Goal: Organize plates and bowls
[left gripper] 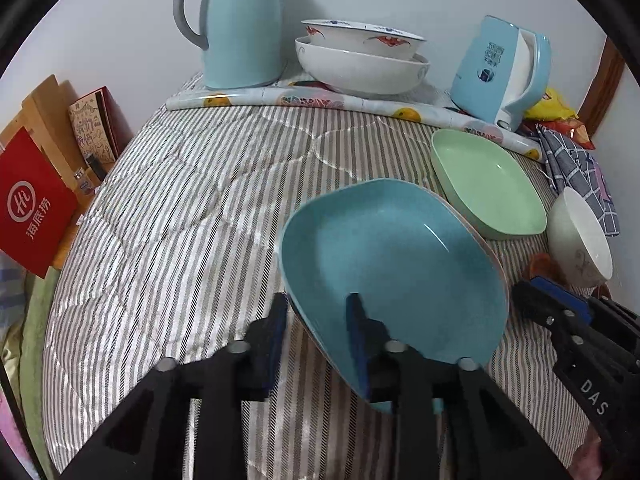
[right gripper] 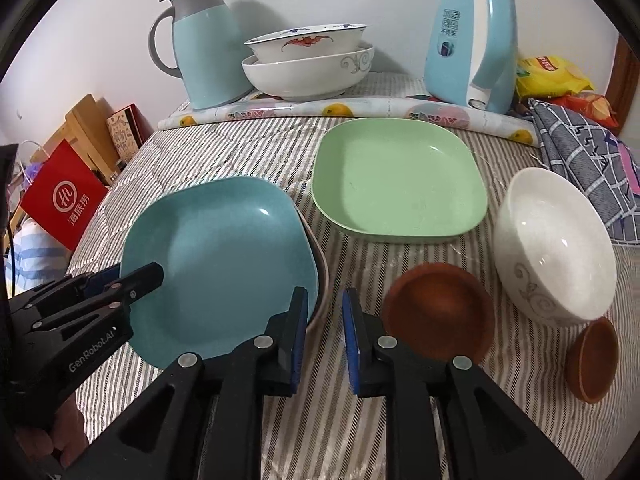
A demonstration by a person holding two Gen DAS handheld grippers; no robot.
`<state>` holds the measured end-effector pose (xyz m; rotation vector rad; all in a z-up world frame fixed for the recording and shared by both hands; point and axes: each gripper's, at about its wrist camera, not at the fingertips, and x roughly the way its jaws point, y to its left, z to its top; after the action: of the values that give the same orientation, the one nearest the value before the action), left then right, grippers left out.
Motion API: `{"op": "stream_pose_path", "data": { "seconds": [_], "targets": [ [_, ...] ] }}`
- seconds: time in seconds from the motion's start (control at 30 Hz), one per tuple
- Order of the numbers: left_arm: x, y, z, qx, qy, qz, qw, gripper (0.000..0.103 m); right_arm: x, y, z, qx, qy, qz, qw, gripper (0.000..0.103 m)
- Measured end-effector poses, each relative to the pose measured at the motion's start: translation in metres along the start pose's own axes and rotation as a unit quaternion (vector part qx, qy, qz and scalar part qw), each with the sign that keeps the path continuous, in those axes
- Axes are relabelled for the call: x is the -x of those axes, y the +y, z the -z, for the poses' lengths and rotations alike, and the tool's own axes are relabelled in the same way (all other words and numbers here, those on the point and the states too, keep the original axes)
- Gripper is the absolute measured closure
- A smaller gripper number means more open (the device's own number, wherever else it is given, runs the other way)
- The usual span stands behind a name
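Observation:
A blue square plate [left gripper: 394, 256] is tilted up off the striped cloth, with a beige plate edge [right gripper: 318, 280] just under it. My left gripper [left gripper: 318, 320] is shut on the blue plate's near rim; it also shows in the right wrist view [right gripper: 132, 280]. My right gripper [right gripper: 325, 320] is open and empty, just right of the blue plate [right gripper: 216, 264]. A green square plate [right gripper: 398, 178] lies beyond. A white bowl [right gripper: 556, 244] leans at the right, next to a brown saucer [right gripper: 438, 312] and a small brown bowl [right gripper: 594, 360].
Two stacked white bowls [right gripper: 308, 60], a blue thermos jug [right gripper: 204, 56] and a blue kettle [right gripper: 472, 44] stand at the back on a rolled floral mat [right gripper: 360, 110]. A checked cloth [right gripper: 592, 160] and snack bags [right gripper: 548, 76] lie at the right. A red bag [right gripper: 64, 196] stands off the left edge.

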<state>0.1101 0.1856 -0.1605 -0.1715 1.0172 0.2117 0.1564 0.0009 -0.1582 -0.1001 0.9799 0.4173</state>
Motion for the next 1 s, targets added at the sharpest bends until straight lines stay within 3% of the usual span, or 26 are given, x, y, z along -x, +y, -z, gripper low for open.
{"op": "stream_pose_path", "data": {
  "seconds": [0.03, 0.1, 0.33, 0.4, 0.7, 1.0],
  "targets": [
    [0.003, 0.0, 0.001, 0.0, -0.003, -0.003, 1.0, 0.051, 0.002, 0.0, 0.001, -0.001, -0.001, 0.0, 1.0, 0.083],
    [0.01, -0.002, 0.003, -0.002, -0.018, -0.013, 0.9998, 0.046, 0.007, -0.001, 0.004, 0.0, -0.005, 0.003, 1.0, 0.076],
    [0.025, -0.005, 0.0, -0.002, -0.029, -0.016, 0.9994, 0.046, 0.022, -0.004, 0.006, -0.002, -0.013, 0.004, 1.0, 0.073],
    [0.028, -0.007, -0.002, -0.002, -0.032, -0.014, 0.9994, 0.046, 0.028, -0.007, 0.005, -0.003, -0.018, 0.007, 1.0, 0.063],
    [0.044, -0.033, -0.016, -0.015, -0.057, -0.005, 0.9983, 0.046, 0.056, -0.031, -0.005, -0.018, -0.046, 0.023, 0.999, 0.047],
    [0.05, -0.054, -0.034, -0.021, -0.082, -0.012, 0.9963, 0.046, 0.067, -0.057, -0.018, -0.019, -0.068, 0.061, 0.996, 0.046]
  ]
}}
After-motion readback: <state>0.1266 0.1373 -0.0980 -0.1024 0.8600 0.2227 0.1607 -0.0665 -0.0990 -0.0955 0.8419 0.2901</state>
